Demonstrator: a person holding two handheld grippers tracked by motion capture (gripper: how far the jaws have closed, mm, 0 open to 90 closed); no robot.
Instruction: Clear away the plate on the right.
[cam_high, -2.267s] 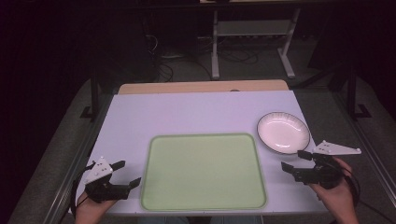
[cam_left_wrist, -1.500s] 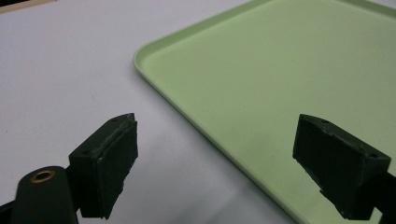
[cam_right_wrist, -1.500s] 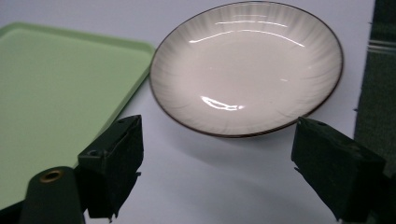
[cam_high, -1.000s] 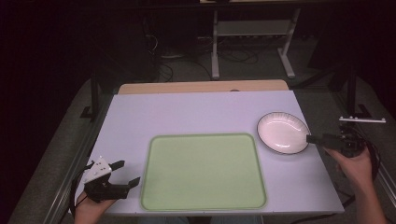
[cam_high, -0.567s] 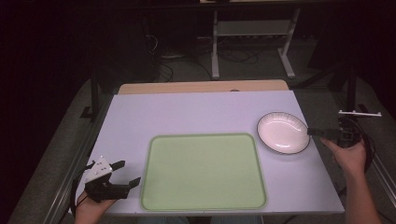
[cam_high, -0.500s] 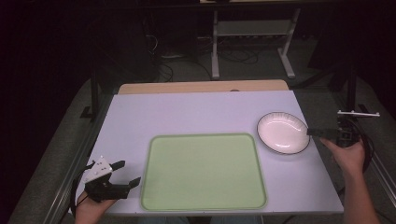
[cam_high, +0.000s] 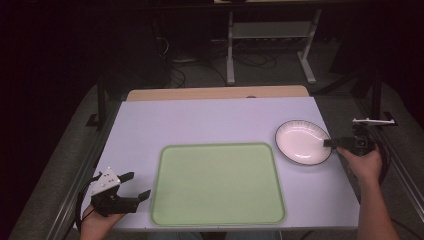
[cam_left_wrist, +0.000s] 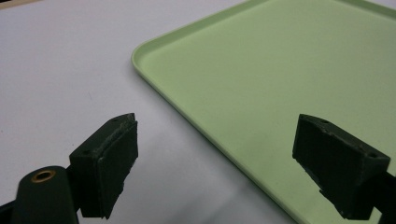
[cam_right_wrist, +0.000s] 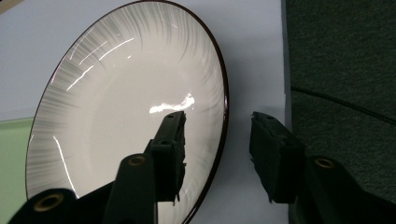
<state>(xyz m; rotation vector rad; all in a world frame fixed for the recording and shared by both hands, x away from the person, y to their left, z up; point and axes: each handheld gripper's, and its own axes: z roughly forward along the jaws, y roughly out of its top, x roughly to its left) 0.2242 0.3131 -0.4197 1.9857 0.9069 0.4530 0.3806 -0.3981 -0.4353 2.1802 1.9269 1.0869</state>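
right gripper (cam_high: 331, 143) moved from lower right of the high view up to the right rim of the round white plate with dark edge (cam_high: 302, 142). jaws, apart, now straddle that rim: one over the plate's inside, one outside above the white table (cam_high: 210, 120).

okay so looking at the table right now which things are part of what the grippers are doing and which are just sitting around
In the job, likely: plate, with the right gripper open astride its rim; green tray beside the open left gripper.

Lying about: metal stand and cables on the floor beyond the table.
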